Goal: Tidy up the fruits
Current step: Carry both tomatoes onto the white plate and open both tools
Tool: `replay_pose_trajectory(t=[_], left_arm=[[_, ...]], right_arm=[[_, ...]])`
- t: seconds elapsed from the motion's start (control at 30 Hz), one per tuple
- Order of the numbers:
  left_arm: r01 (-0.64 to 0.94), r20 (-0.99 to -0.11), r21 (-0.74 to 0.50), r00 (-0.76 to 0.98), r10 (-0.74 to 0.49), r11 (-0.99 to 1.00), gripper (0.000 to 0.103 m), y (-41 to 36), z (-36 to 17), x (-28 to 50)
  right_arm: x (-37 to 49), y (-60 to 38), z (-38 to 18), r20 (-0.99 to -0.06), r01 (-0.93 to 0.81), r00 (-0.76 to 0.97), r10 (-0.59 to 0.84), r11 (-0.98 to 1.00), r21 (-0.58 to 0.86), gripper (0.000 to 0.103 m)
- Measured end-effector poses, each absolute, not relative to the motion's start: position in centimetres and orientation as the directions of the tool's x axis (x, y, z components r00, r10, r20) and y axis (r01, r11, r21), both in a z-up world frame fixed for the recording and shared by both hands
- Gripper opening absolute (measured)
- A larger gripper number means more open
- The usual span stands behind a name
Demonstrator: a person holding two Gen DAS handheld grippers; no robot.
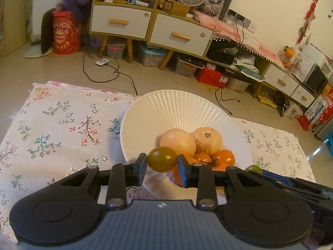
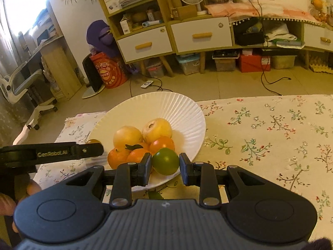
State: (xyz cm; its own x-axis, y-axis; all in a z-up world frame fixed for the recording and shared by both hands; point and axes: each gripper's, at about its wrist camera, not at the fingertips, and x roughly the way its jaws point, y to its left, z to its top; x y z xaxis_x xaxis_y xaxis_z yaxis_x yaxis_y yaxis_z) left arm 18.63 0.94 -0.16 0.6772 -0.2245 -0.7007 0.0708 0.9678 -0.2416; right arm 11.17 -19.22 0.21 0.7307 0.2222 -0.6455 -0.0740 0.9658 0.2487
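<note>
A white ribbed plate (image 1: pixel 179 106) (image 2: pixel 162 106) rests on the flowered tablecloth and holds two pale yellow round fruits (image 1: pixel 179 142) (image 2: pixel 127 136) and several small oranges (image 1: pixel 225 156) (image 2: pixel 116 158). My left gripper (image 1: pixel 162 162) is shut on an olive-green round fruit (image 1: pixel 162 159), held over the plate's near rim. My right gripper (image 2: pixel 165 163) is shut on a brighter green round fruit (image 2: pixel 165 161) over the plate's near edge, beside the oranges. In the right wrist view the left gripper (image 2: pixel 91 149) comes in from the left, its fruit (image 2: pixel 93 141) mostly hidden behind a finger.
The tablecloth (image 1: pixel 62 129) (image 2: pixel 270 129) spreads out on both sides of the plate. A green leaf (image 2: pixel 155 195) lies on the cloth under my right gripper. Beyond the table are tiled floor, cables and a low cabinet with drawers (image 1: pixel 149 27).
</note>
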Motion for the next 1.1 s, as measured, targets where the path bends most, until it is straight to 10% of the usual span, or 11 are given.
replay_pose_trajectory(t=[0.57, 1.1], left_arm=[[0.079, -0.7, -0.243, 0.675, -0.232, 0.967, 0.014, 0.8, -0.2, 18.9], [0.113, -0.71, -0.194, 0.669, -0.219, 0.974, 0.043, 1.0, 0.6, 17.4]], right_arm=[[11.4, -19.3, -0.1, -0.652, -0.055, 0.727, 0.215, 0.965, 0.256, 0.032], [10.4, -20.0, 1.1, -0.648, -0.044, 0.736, 0.196, 0.969, 0.243, 0.051]])
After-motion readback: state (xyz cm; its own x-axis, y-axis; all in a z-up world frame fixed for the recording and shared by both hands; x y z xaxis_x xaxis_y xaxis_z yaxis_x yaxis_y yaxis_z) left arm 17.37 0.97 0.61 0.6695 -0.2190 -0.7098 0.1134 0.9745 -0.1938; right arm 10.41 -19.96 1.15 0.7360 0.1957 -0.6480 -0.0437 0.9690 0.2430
